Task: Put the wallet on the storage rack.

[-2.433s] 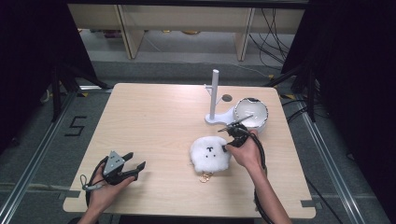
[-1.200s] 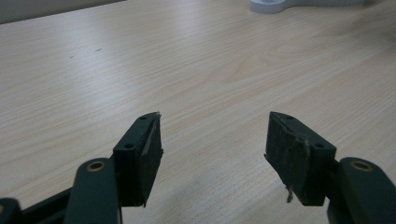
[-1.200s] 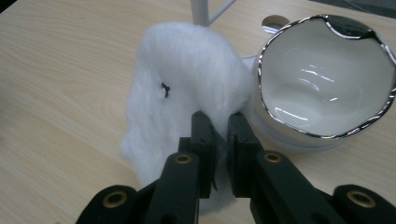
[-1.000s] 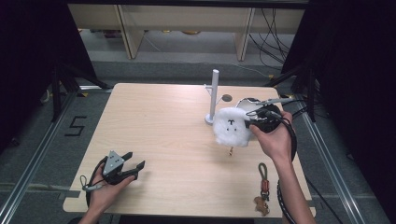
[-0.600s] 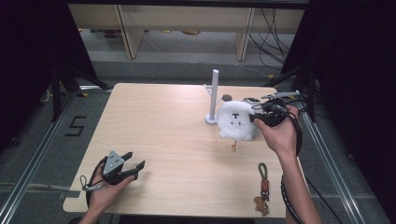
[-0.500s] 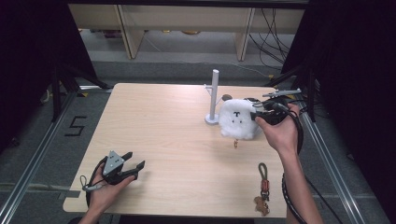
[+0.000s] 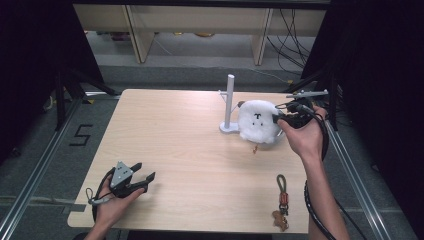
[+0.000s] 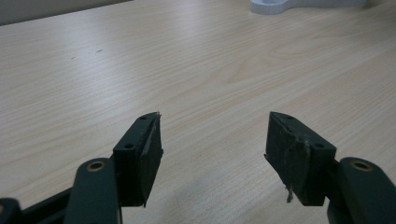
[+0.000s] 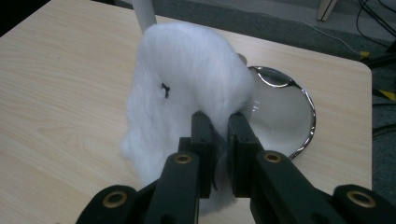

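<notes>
Here, at the lower left of the high view, my left gripper (image 7: 142, 178) rests on the table (image 7: 190, 150) with its jaws wide apart on nothing. Lower right lies a keychain (image 7: 282, 200). Further up, right of centre, my right gripper (image 7: 276, 119) pinches the white plush toy (image 7: 257, 121) tight, carrying it clear of the tabletop. I judge it is bound for the metal bowl (image 9: 285, 112) behind it, beside the white stand (image 7: 230, 102); next comes lowering over the rim, then letting go.
</notes>
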`<state>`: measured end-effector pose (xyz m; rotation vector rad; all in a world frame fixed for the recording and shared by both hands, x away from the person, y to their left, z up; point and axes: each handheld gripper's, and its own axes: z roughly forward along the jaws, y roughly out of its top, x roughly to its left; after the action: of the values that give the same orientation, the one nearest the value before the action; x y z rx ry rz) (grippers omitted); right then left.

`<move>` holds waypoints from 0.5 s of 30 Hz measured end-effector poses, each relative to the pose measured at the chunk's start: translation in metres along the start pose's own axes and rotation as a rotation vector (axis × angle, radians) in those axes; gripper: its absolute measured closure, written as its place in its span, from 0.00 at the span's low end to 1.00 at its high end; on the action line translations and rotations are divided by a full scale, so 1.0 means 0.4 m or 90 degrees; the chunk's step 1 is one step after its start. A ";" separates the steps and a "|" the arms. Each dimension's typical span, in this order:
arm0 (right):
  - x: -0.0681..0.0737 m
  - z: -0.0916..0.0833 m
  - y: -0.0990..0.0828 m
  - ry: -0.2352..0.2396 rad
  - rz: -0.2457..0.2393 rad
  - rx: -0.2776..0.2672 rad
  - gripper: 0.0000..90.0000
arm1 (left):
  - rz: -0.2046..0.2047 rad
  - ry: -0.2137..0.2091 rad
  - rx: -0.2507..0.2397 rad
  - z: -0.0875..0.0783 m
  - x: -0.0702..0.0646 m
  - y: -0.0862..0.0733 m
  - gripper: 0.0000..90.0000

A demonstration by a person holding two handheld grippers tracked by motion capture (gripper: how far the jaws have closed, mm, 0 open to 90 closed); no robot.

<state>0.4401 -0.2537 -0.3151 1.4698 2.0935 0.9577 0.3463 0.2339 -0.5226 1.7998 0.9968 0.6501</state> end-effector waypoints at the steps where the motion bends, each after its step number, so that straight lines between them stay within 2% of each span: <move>1: -0.004 -0.002 0.005 0.001 0.007 -0.002 0.93 | 0.000 0.000 0.000 0.000 0.000 0.000 0.39; 6: -0.014 -0.003 0.018 -0.003 0.010 -0.015 0.93 | 0.001 -0.003 -0.002 0.002 0.000 0.000 0.39; 7: -0.023 -0.002 0.021 -0.004 -0.010 -0.022 0.93 | 0.000 -0.003 -0.003 0.002 0.000 0.000 0.39; 8: -0.021 -0.004 0.024 -0.009 0.006 -0.016 0.93 | 0.000 -0.002 -0.003 0.002 0.000 0.000 0.39; 9: -0.030 0.000 0.031 -0.013 0.006 -0.028 0.93 | 0.001 0.000 0.001 0.000 0.000 0.000 0.39; 12: -0.035 0.001 0.037 -0.015 0.012 -0.028 0.93 | 0.000 -0.001 -0.001 0.001 0.000 0.000 0.39; 13: -0.039 0.004 0.043 -0.015 0.029 -0.037 0.93 | 0.000 0.000 -0.001 0.001 0.000 0.000 0.39; 15: -0.053 0.006 0.051 -0.016 0.020 -0.046 0.93 | 0.000 -0.001 0.000 0.001 0.000 0.000 0.39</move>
<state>0.4625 -0.2683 -0.3030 1.4744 2.0024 1.0106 0.3465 0.2337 -0.5226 1.7991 0.9965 0.6491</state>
